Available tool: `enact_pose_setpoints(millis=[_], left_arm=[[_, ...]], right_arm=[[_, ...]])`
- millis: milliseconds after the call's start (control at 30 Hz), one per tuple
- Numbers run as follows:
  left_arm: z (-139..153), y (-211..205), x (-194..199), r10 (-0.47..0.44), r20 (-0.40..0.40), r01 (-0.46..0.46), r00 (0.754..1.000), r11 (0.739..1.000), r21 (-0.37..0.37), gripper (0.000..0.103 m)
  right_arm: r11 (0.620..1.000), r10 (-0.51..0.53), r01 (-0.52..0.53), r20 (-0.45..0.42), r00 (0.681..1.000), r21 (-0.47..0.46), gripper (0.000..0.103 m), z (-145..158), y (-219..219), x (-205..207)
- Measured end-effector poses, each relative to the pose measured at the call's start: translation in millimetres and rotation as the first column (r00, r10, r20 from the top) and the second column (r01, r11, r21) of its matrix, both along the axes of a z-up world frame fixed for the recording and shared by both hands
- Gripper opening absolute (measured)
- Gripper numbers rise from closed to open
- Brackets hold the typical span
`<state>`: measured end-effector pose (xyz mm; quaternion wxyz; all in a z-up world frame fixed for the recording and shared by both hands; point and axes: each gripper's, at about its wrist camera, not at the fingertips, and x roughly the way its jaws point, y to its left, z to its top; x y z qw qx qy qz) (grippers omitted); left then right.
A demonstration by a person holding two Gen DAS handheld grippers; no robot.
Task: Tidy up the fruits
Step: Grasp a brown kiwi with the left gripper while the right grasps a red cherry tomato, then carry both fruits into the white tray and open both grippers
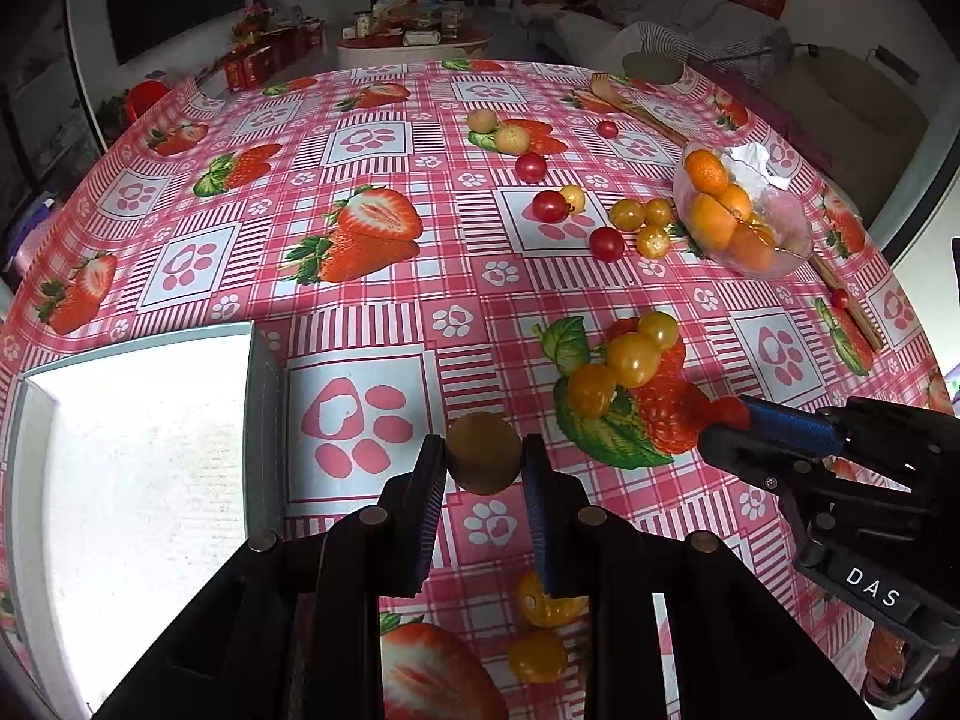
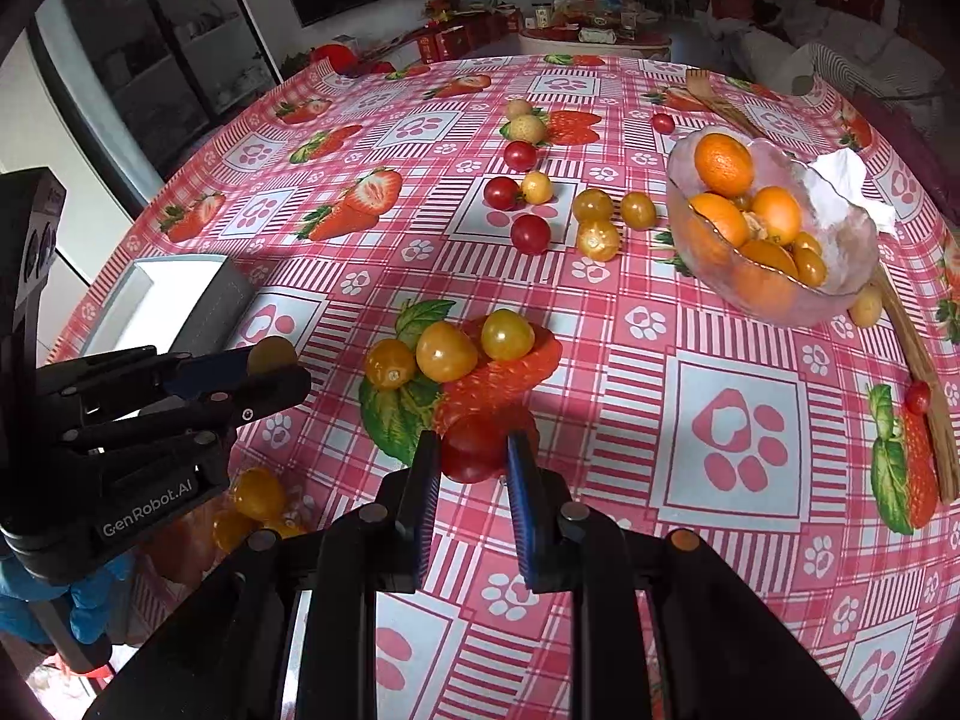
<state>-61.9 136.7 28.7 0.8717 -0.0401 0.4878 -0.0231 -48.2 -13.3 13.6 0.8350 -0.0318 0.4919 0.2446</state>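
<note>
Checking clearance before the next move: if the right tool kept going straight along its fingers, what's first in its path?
The right tool is shut on a red tomato. Just beyond, it would probably meet the cluster of three yellow tomatoes first. Since it points steeply down, it may meet the tablecloth earlier; depth is unclear.

A round table [image 2: 750, 540] under a pink checked cloth printed with strawberries and paw prints carries it all. Just ahead of the right gripper, three yellow tomatoes [image 2: 447, 351] sit touching in a cluster on the cloth. Further out, red tomatoes [image 2: 531, 233] and more yellow ones [image 2: 597, 240] lie scattered. Far off to its right stands a glass bowl [image 2: 840, 276] of oranges, a crumpled tissue [image 2: 852, 186] at its far rim, with a wooden stick [image 2: 918, 360] running along the table's edge beside it. To the left of the left gripper rests a white tray [image 1: 264, 420]. Two pale fruits [image 1: 501, 131] lie at the far side.
</note>
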Motion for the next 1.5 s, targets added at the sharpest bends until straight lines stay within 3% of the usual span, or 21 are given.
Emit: enact_pose_setpoints(millis=[200,433,867,1067,1500], left_arm=[[27.1,8.9,-35.7,-0.001,0.055,0.002,0.999,1.000,-0.007,0.027],[42.5,40.1,-89.3,0.037,0.081,-0.037,0.996,0.999,0.003,0.027],[20.7,118.1,-185.6,0.184,0.030,-0.186,0.982,0.981,0.061,0.027],[1.2,139.2,-197.9,0.233,-0.013,-0.231,0.972,0.970,0.074,0.027],[-12.9,144.9,-200.9,0.231,-0.037,-0.225,0.972,0.968,0.111,0.028]], right_arm=[[1.000,0.007,-0.007,-0.001,1.000,0.025,0.024,21.5,-1.2,-26.6],[0.997,0.073,-0.073,0.003,0.997,0.038,0.024,42.1,29.4,-66.9],[0.965,0.259,-0.257,-0.037,0.965,0.053,0.024,45.7,128.1,-130.3],[0.947,0.320,-0.319,-0.068,0.945,0.028,0.024,35.7,169.8,-145.7],[0.934,0.336,-0.350,-0.154,0.929,-0.070,0.024,0.8,217.8,-145.2]])
